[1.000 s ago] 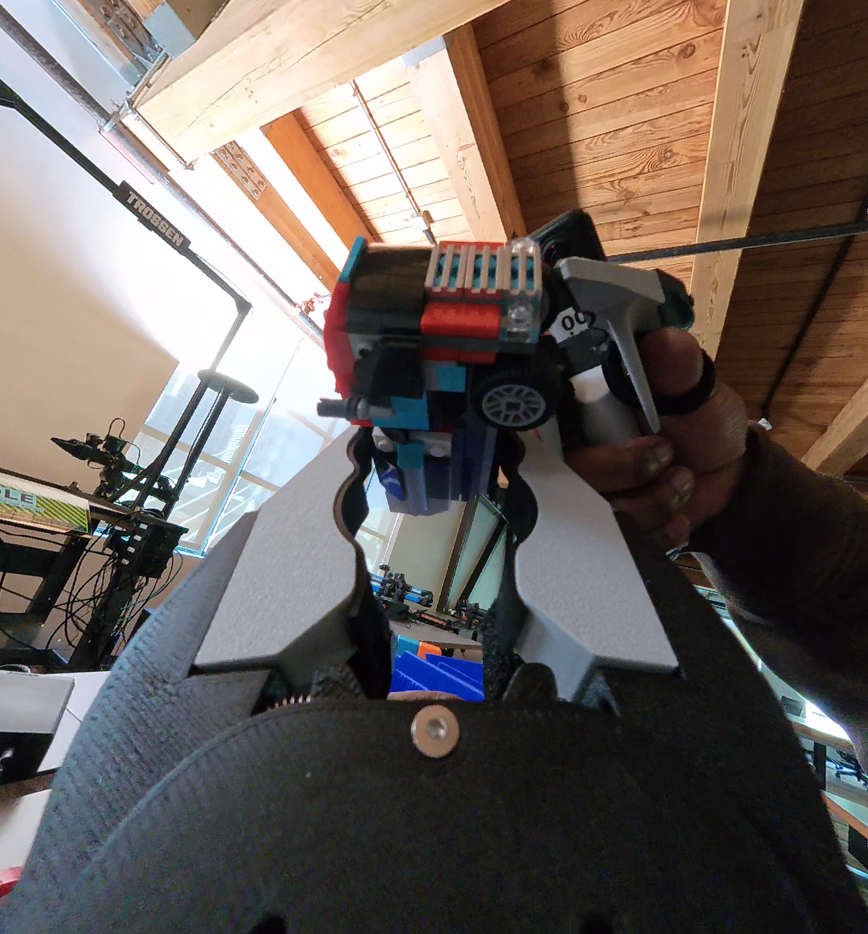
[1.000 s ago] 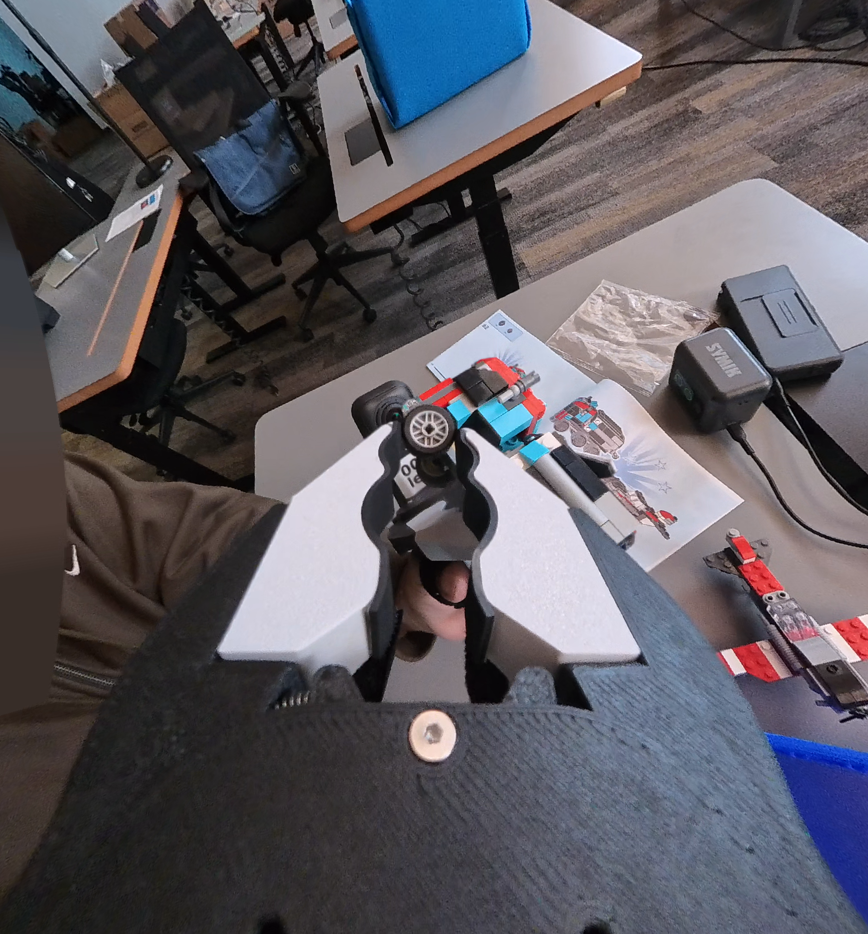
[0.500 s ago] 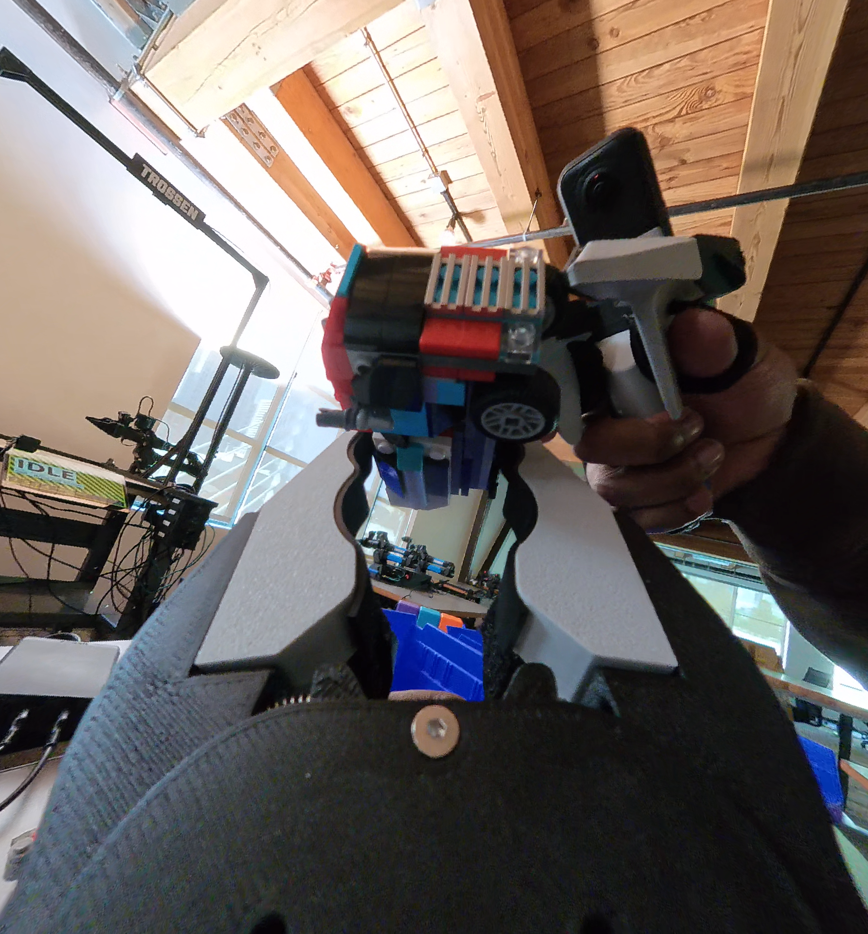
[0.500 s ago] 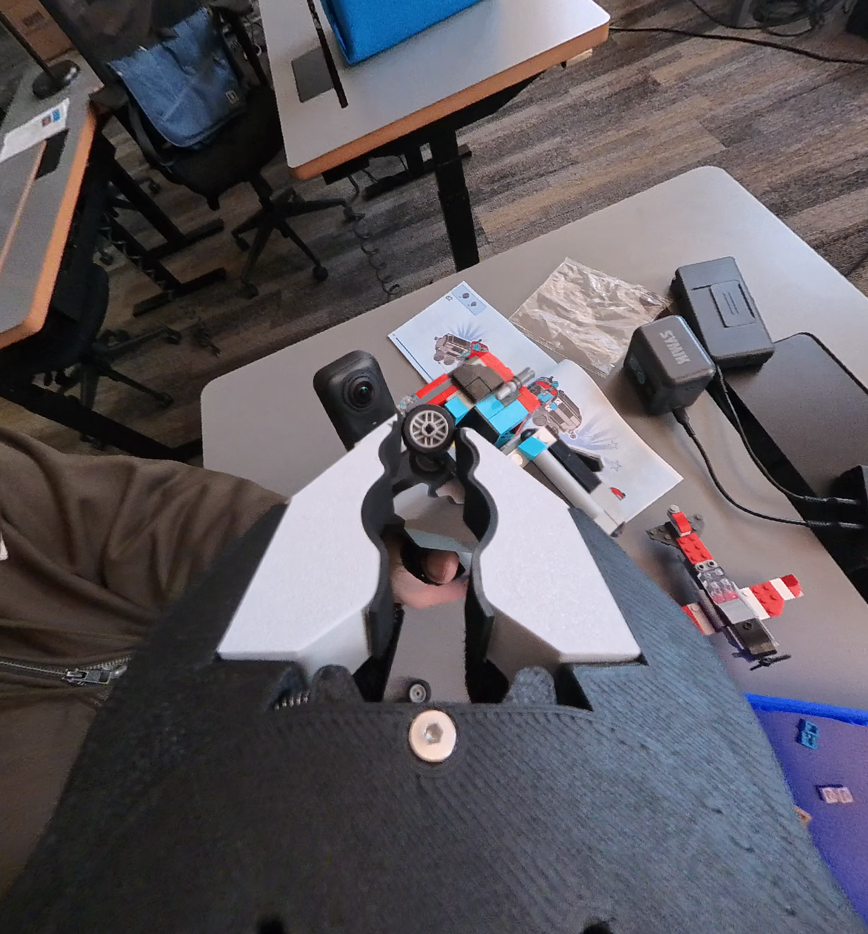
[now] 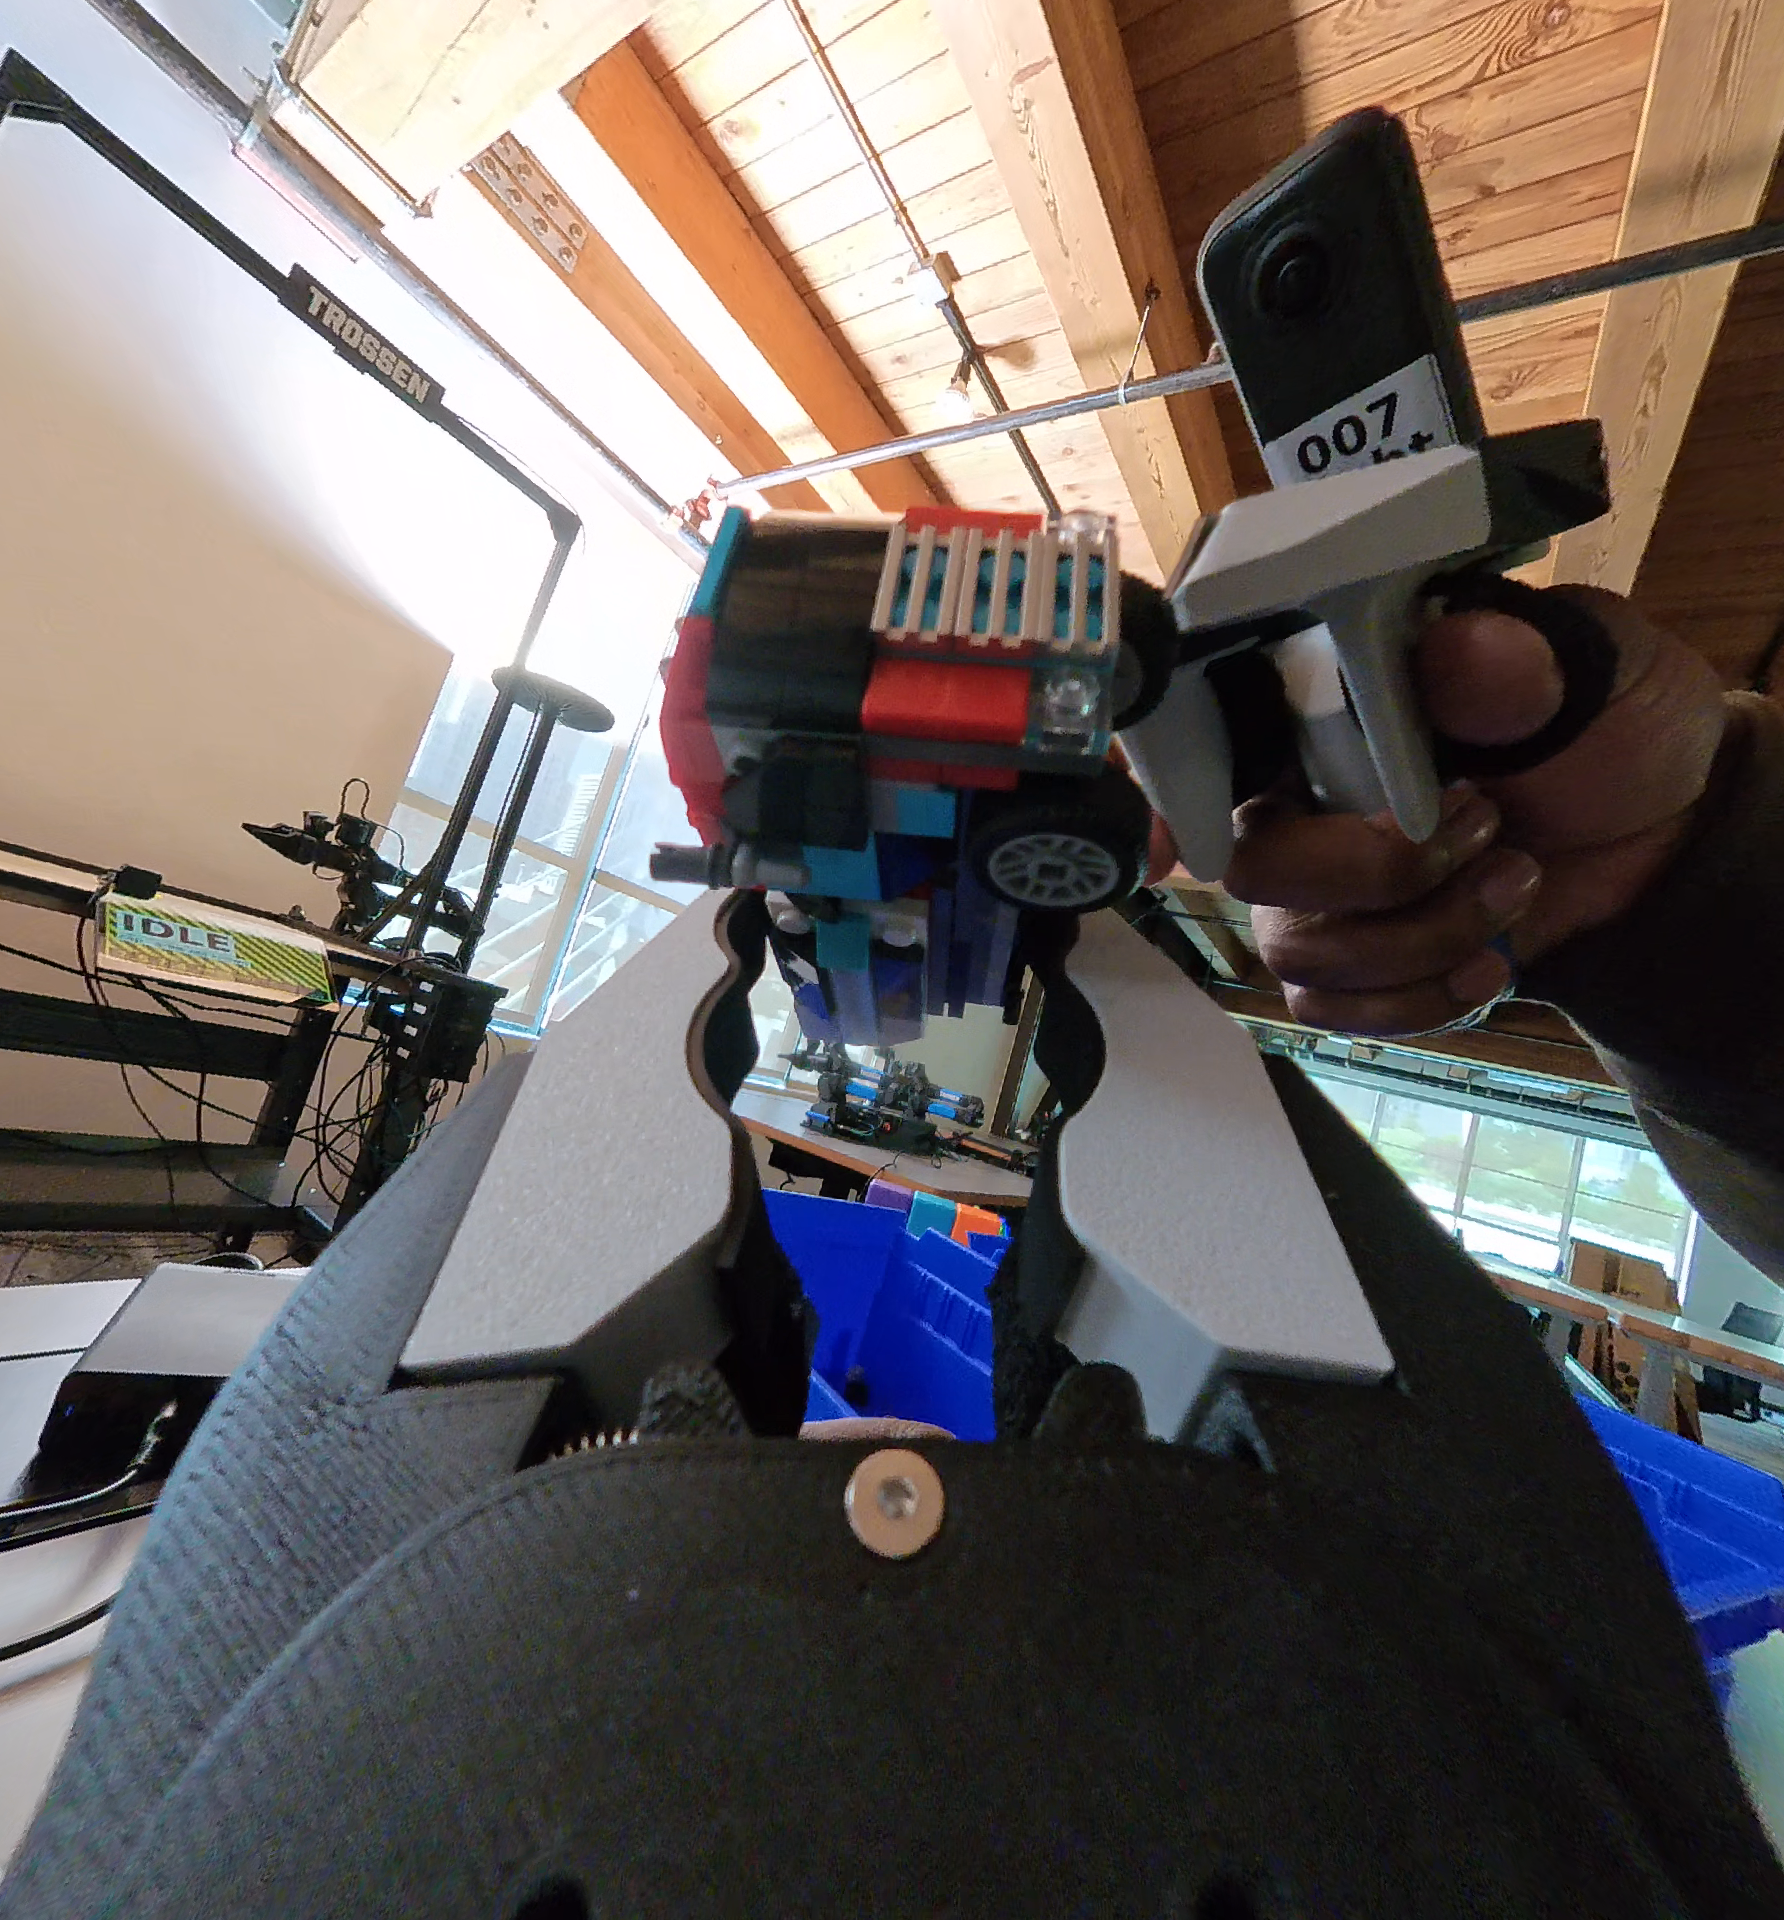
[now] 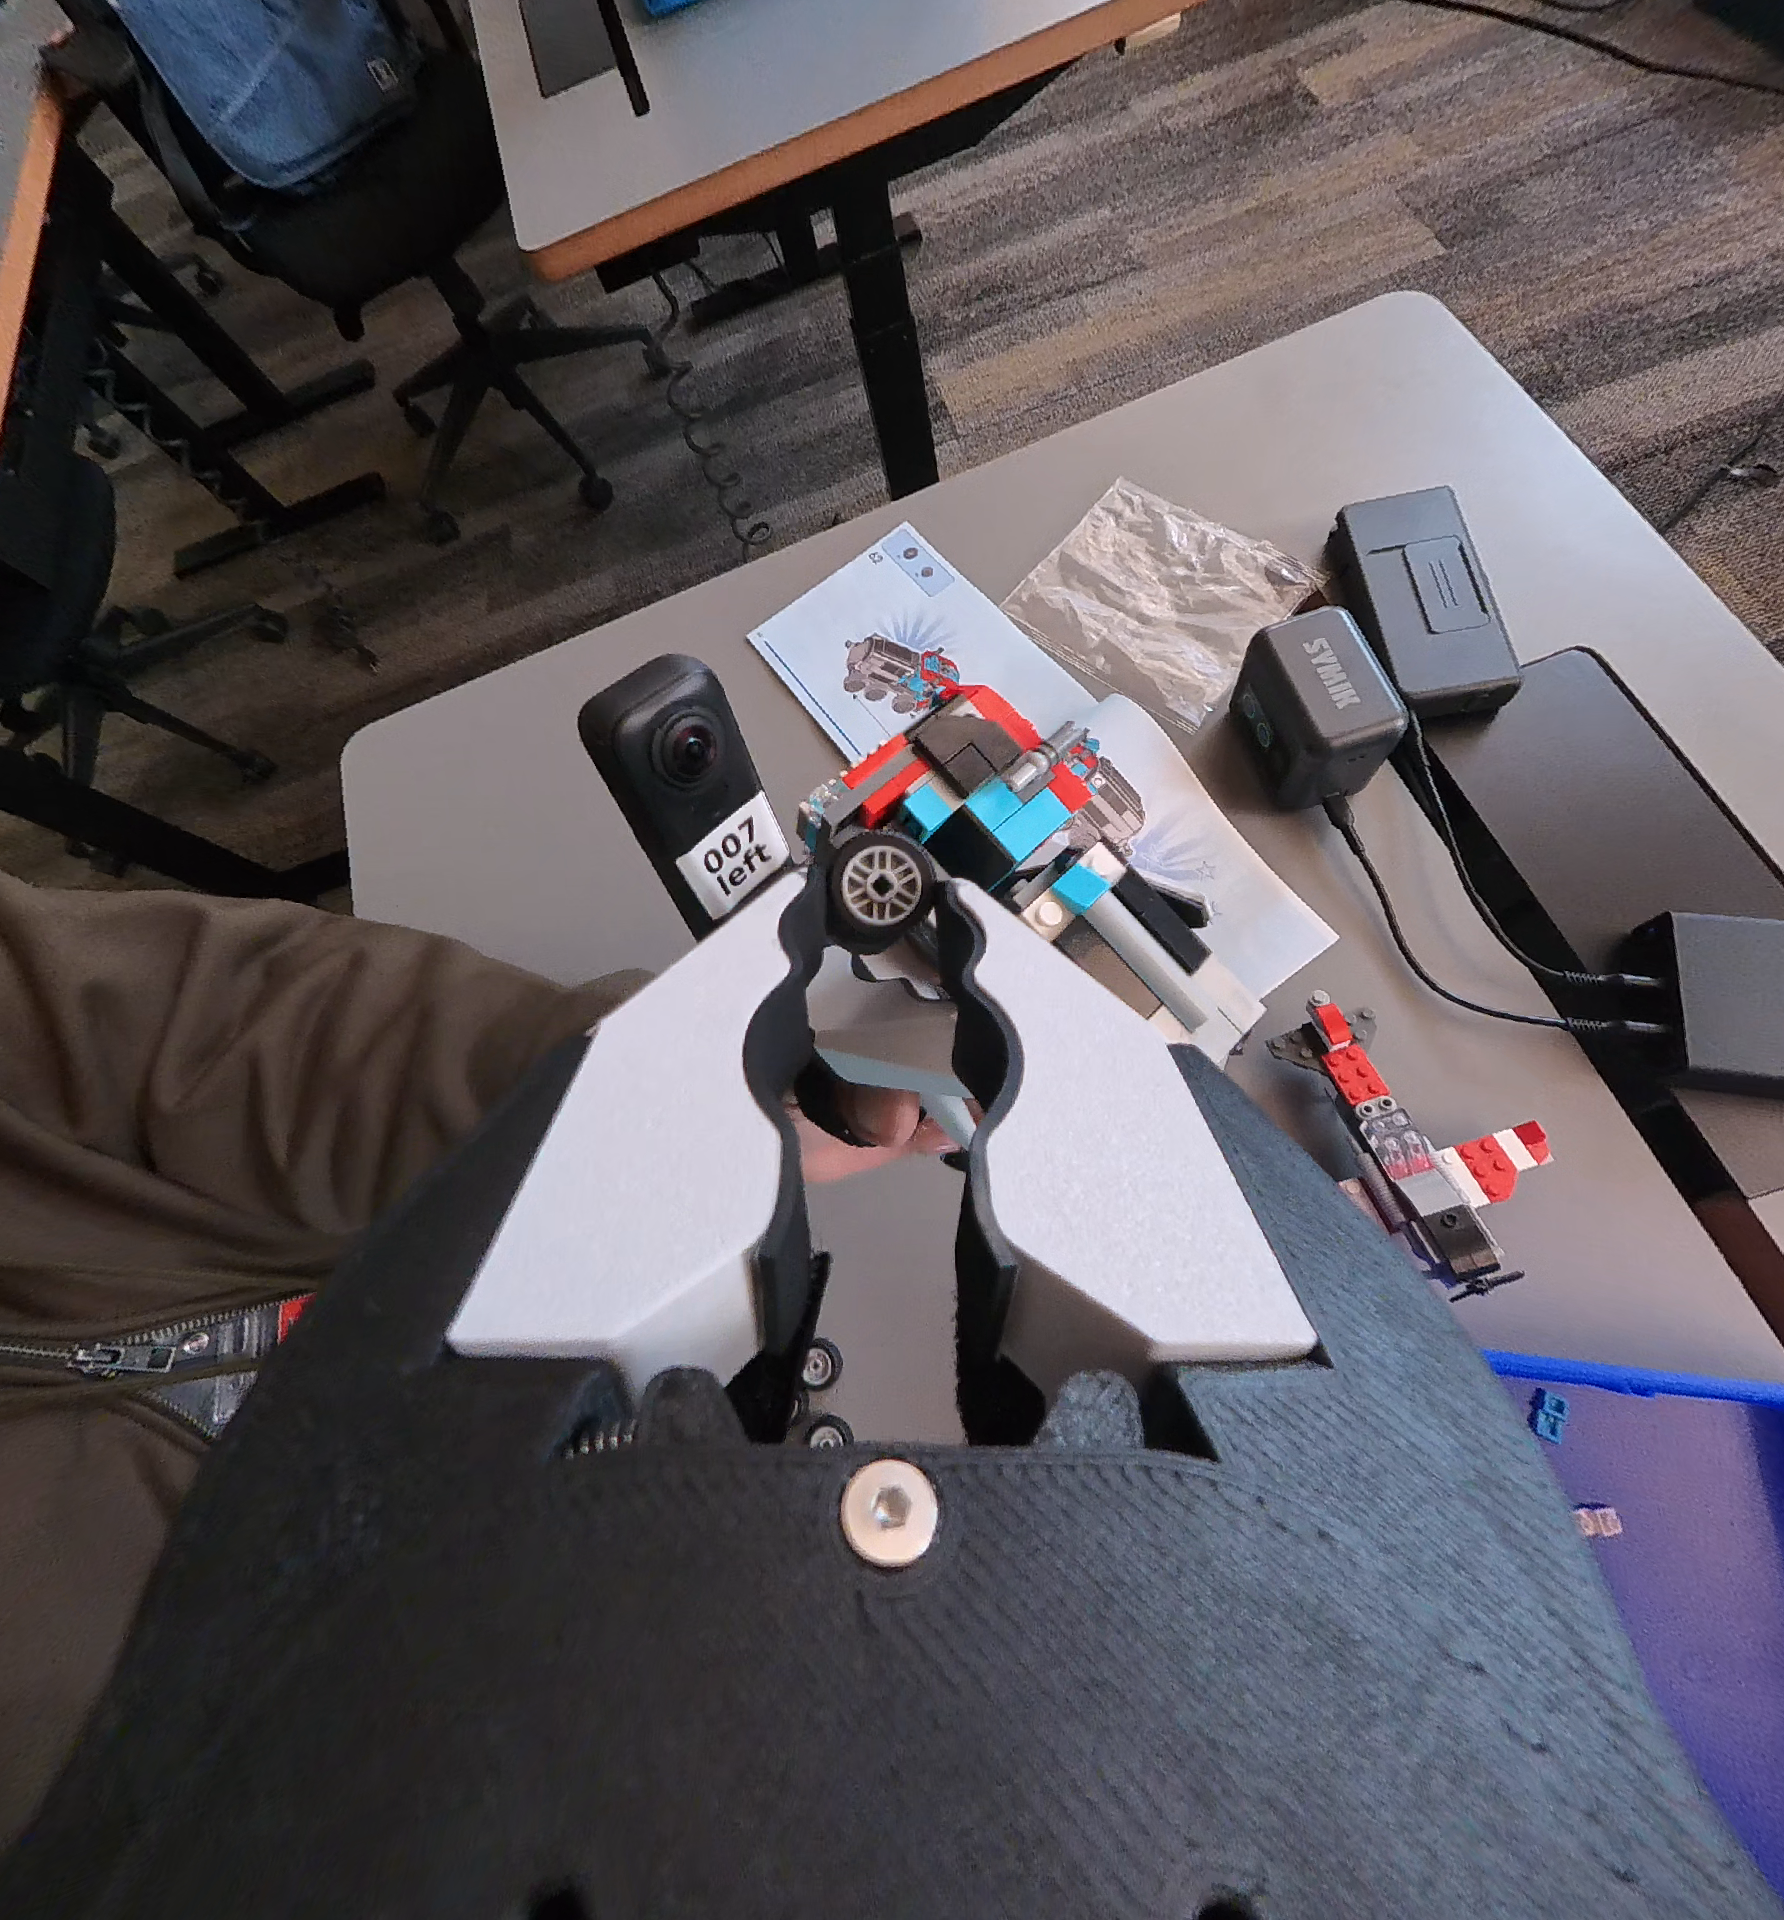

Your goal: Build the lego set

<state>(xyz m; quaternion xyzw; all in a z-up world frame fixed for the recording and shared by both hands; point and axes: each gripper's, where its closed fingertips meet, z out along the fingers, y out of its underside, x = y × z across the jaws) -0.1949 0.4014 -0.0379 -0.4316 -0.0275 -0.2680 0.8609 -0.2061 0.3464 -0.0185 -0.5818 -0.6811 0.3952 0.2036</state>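
Our left gripper point(image 5: 893, 935) is clamping the blue lower block of the brick truck point(image 5: 898, 717), its cab rising beyond the fingertips. At its right end, our right gripper point(image 6: 880, 899) is pinching the truck's wheel point(image 6: 877, 881).

At frame centre, the right gripper point(image 6: 877, 896) clamps a black wheel point(image 6: 879, 885) of a red-and-teal brick truck point(image 6: 981, 795), both pads pressing its tyre. The left gripper point(image 6: 1106, 935) seems to grip the truck's far end. A brick plane point(image 6: 1407, 1143) lies lower right on the table point(image 6: 472, 800).
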